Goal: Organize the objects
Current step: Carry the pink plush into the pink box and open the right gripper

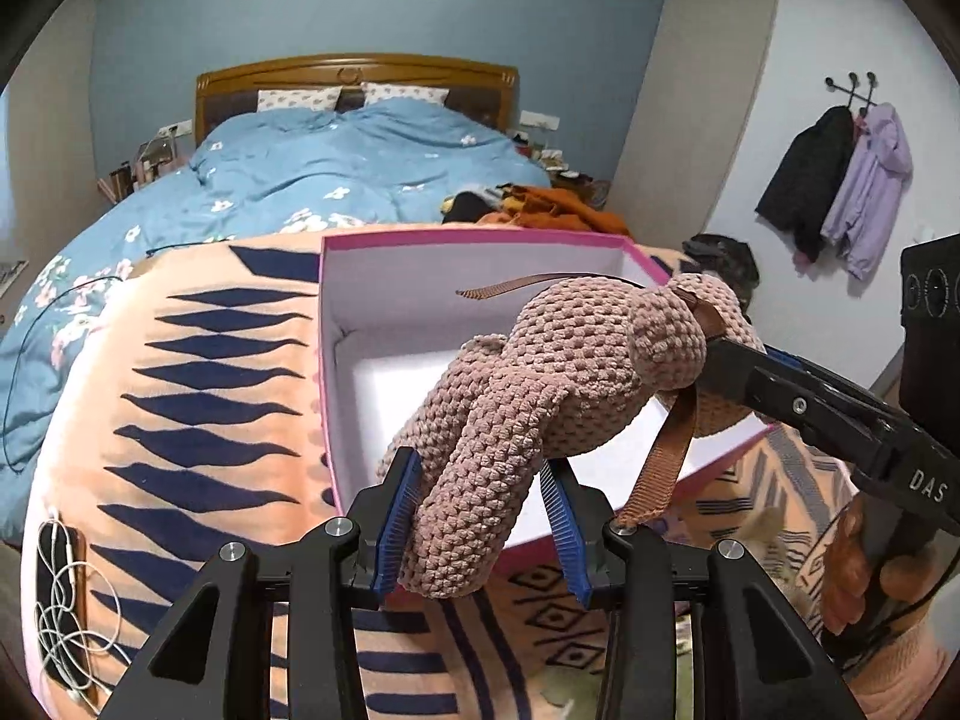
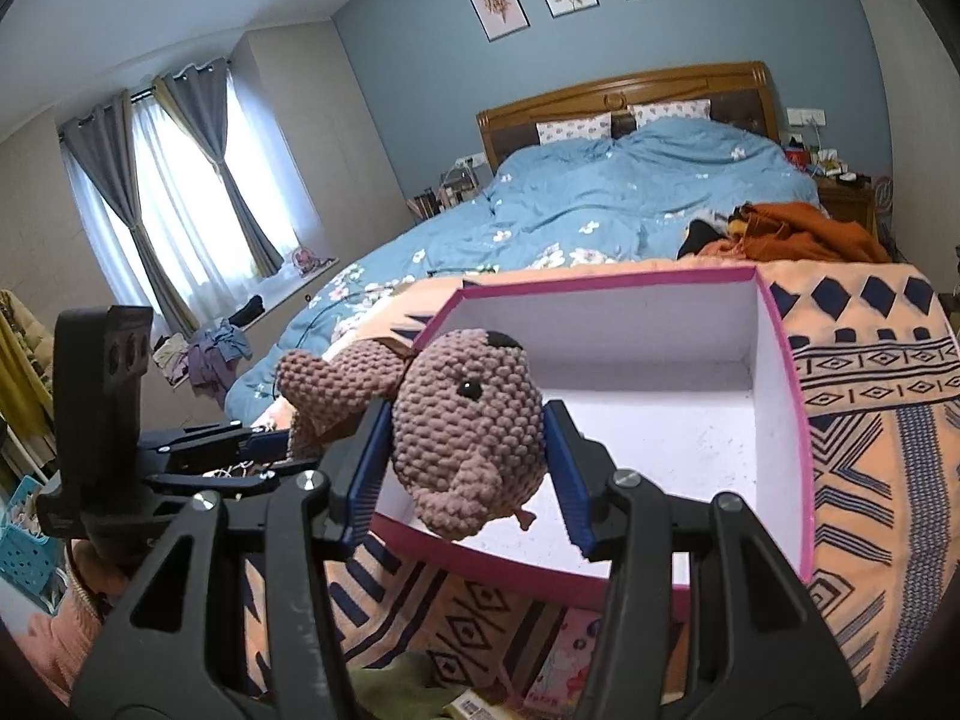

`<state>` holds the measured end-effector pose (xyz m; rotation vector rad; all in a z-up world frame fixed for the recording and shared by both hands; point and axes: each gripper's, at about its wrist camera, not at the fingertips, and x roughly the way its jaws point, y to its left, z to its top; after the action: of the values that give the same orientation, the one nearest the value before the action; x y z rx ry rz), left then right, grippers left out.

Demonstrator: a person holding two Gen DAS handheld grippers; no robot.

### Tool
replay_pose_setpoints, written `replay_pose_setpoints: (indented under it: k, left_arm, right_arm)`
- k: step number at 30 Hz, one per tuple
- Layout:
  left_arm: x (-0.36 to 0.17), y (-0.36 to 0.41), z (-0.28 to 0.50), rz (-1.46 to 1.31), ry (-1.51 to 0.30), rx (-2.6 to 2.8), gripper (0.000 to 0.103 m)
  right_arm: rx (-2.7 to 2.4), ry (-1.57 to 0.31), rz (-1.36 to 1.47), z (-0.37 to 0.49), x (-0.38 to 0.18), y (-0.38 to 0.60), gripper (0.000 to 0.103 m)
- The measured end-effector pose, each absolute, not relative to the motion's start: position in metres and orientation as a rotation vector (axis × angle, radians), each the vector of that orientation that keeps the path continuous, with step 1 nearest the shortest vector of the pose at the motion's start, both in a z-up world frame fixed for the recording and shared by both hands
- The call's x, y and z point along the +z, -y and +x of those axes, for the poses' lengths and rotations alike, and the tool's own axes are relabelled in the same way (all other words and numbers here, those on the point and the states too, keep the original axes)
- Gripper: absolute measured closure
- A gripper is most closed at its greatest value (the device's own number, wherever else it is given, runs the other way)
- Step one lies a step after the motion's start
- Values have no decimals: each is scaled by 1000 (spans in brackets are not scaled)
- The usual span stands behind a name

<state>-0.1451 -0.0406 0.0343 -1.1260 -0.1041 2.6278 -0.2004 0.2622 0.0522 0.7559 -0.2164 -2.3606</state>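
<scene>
A brown crocheted plush toy [image 1: 540, 396] with a brown ribbon hangs over an open pink box with a white inside [image 1: 384, 324]. My left gripper [image 1: 477, 519] is shut on the toy's lower end. My right gripper [image 2: 465, 471] is shut on the toy's head [image 2: 465, 420], just above the box's near wall [image 2: 480, 564]. In the left wrist view the right gripper [image 1: 720, 354] comes in from the right at the head. In the right wrist view the left gripper [image 2: 270, 450] holds the toy from the left.
The box sits on an orange patterned blanket [image 1: 198, 420] at the foot of a bed with a blue quilt [image 1: 336, 162]. A phone with white cable [image 1: 60, 600] lies at the blanket's left. Orange clothes [image 2: 792, 228] are piled beyond the box.
</scene>
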Motion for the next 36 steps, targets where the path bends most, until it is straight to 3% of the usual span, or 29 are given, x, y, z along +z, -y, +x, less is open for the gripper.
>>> replay_pose_setpoints:
  k: [12, 24, 30, 33, 36]
  left_arm:
    - [15, 37, -168, -1238, 34, 2629, 61]
    - [23, 40, -158, -1179, -7, 2703, 61]
    - [29, 48, -143, -1085, 59, 2709, 46]
    - [34, 49, -132, -1028, 65, 2708, 46]
    - [37, 50, -120, -984, 67, 2708, 33]
  right_arm:
    - [-2332, 207, 897, -227, 22, -256, 50]
    - [-2310, 93, 1074, -252, -5, -232, 49]
    - [-2361, 94, 1087, -255, -9, -241, 49]
    - [-2382, 113, 1070, -253, -5, -248, 49]
    - [-2387, 117, 1053, -249, -2, -253, 49]
